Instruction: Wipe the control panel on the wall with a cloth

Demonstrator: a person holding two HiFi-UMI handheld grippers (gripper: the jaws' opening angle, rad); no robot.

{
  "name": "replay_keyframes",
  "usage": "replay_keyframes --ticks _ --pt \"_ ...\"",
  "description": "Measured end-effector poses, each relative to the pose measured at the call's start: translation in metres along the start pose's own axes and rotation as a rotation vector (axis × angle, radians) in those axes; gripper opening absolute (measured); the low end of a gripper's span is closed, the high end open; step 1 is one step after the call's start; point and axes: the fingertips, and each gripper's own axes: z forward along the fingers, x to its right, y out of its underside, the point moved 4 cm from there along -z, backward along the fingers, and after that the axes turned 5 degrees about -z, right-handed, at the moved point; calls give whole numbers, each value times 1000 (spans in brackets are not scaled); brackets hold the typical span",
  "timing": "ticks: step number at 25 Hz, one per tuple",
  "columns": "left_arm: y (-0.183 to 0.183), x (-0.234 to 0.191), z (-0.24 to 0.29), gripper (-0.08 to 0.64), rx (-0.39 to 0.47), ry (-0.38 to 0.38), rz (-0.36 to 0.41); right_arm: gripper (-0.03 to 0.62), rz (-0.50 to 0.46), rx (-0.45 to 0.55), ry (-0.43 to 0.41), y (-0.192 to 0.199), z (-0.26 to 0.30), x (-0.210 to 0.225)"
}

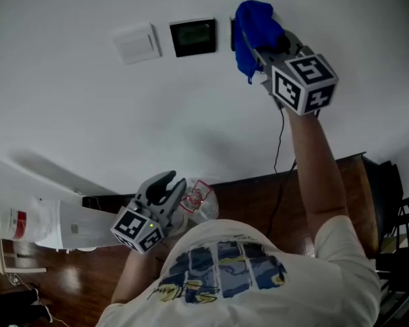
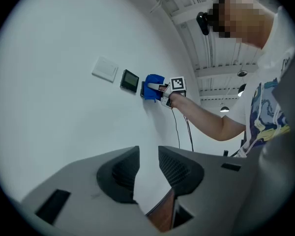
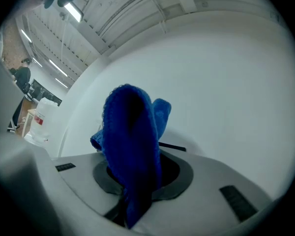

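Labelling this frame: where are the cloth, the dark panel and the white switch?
cloth (image 1: 253, 26), head view, middle of the bunch.
dark panel (image 1: 193, 37), head view, screen centre.
white switch (image 1: 137, 43), head view, plate centre.

Dark wooden desk (image 1: 259, 203); black cable (image 1: 281, 138) down wall; crumpled plastic bag (image 1: 199, 199)

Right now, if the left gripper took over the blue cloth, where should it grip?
Probably the loose flap of the blue cloth hanging beside the right gripper, coming from the black panel's side; the rest is bunched in its shut jaws.
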Motion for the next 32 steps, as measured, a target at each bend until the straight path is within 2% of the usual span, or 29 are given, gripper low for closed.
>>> replay_keyframes --ticks 11,23,28,32 --pt "-3 6 7 97 -7 26 8 89 -7 -37 96 16 -28 41" --pt "-4 8 4 97 -1 23 9 89 3 -41 111 20 -33 50" --pt "0 3 -1 97 -4 14 3 89 -19 -11 105 10 -49 32" --pt "1 3 -1 97 -7 19 1 89 -36 17 29 2 -44 -11"
